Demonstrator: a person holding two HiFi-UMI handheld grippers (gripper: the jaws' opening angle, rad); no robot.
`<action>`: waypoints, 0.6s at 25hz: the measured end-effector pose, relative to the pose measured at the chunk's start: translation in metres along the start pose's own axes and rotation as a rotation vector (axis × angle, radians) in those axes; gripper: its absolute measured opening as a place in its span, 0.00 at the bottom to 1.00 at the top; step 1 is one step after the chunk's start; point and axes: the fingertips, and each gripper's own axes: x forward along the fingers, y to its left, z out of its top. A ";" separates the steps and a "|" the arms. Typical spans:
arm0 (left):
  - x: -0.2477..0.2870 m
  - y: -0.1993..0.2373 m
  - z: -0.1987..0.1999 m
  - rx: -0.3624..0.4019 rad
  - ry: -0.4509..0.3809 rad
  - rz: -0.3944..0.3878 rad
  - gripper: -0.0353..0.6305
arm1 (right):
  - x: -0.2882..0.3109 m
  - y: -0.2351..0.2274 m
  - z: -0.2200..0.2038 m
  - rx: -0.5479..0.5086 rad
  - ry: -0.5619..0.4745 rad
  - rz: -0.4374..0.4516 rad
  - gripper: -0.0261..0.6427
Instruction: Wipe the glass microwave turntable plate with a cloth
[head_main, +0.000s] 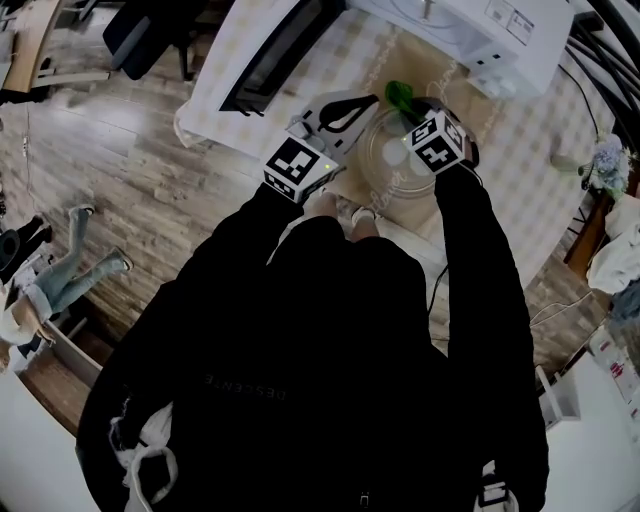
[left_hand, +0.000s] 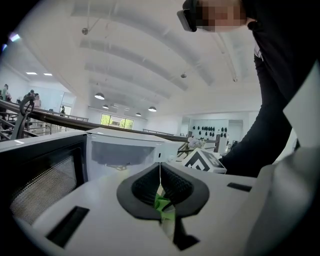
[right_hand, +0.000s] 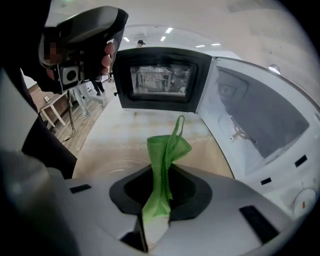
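Observation:
The clear glass turntable plate (head_main: 395, 160) is above the pale table, just in front of the open microwave (head_main: 470, 30). My left gripper (head_main: 370, 103) reaches in from the left and is shut on the plate's rim. That rim shows as a thin upright line (left_hand: 160, 172) between the jaws of the left gripper (left_hand: 160, 186). My right gripper (head_main: 412, 112) is over the plate's far side, shut on a green mesh cloth (head_main: 400, 95). In the right gripper view the cloth (right_hand: 167, 150) stands up from the right gripper (right_hand: 162, 186), with a faint arc of the plate (right_hand: 107, 167) behind.
The microwave door (head_main: 275, 55) hangs open to the left, its dark window (right_hand: 160, 75) facing me beside the white cavity (right_hand: 260, 125). The round table (head_main: 520, 170) ends close on the right, near a bunch of flowers (head_main: 607, 160). Wood floor lies to the left.

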 end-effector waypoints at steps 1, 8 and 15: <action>0.001 0.001 -0.001 -0.001 0.001 0.002 0.09 | 0.005 0.000 0.000 -0.009 0.010 0.002 0.17; 0.002 0.007 -0.008 -0.023 -0.001 0.009 0.09 | 0.040 -0.001 -0.005 -0.052 0.074 -0.009 0.15; -0.009 0.015 -0.015 -0.029 0.010 0.020 0.09 | 0.059 0.007 -0.012 -0.107 0.143 -0.001 0.14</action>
